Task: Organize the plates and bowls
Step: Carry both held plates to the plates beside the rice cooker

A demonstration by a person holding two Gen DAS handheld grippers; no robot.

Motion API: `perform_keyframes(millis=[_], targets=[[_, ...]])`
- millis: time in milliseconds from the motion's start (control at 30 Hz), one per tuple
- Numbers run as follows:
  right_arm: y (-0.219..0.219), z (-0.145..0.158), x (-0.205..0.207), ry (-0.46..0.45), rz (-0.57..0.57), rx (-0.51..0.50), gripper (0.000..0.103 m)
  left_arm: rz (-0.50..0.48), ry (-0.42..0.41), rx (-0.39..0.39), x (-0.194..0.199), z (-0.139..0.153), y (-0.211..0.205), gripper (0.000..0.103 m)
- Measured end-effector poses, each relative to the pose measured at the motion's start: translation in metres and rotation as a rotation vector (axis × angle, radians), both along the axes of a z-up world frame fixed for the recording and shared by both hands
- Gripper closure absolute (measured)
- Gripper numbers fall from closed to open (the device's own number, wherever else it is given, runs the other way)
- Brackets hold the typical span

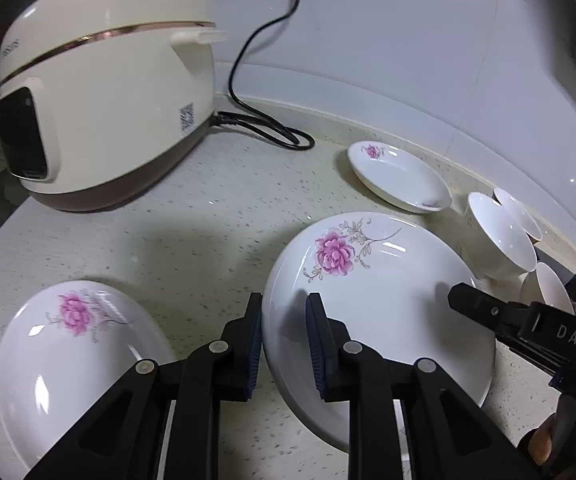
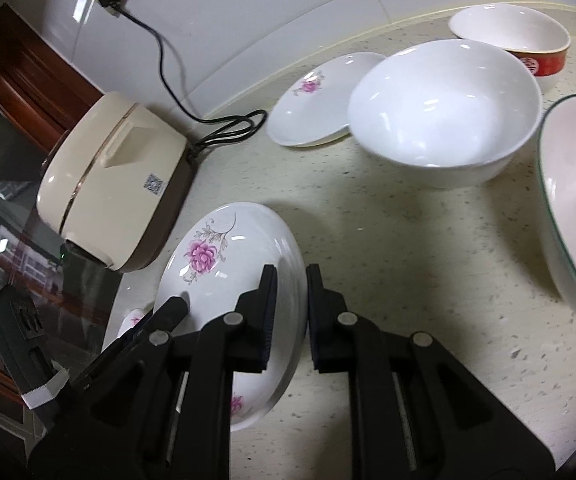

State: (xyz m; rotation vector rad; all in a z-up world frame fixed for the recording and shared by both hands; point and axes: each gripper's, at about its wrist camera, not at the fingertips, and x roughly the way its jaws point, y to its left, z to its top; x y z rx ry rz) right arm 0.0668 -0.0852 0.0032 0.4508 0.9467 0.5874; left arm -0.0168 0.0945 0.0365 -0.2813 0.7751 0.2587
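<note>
Two pairs of tongs pinch one and the same floral plate (image 1: 375, 312), each on an opposite side of its rim. In the left wrist view the left tongs (image 1: 284, 344) close on the plate's near-left edge, one pad under the rim and one on the inner face, while the right tongs (image 1: 463, 296) reach in from 3 o'clock and bite the far-right edge. In the right wrist view the right tongs (image 2: 291, 316) straddle the right rim of the floral plate (image 2: 224, 280), and the left tongs (image 2: 176, 306) enter from 8 o'clock. The plate appears tilted, its left side raised, and sits over the speckled desk (image 1: 192, 220) between both hands. A second floral plate (image 1: 68, 344) lies at 9 o'clock from the held one, just beside the left tongs and nearer to the left hand; it is judged the likely stacking partner. A third floral plate (image 1: 395, 176) lies at 1 o'clock near the wall, beside the white bowls (image 1: 499, 236). A rice cooker (image 1: 104, 92) stands at 11 o'clock, well apart.
</note>
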Motion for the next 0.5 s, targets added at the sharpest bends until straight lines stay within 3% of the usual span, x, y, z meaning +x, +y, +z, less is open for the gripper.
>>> perform_keyframes(millis=[500], targets=[[0.028,0.004,-0.010,-0.027,0.110,0.045,0.085,0.066,-0.023,0.014,-0.028,0.008,0.025,0.081]])
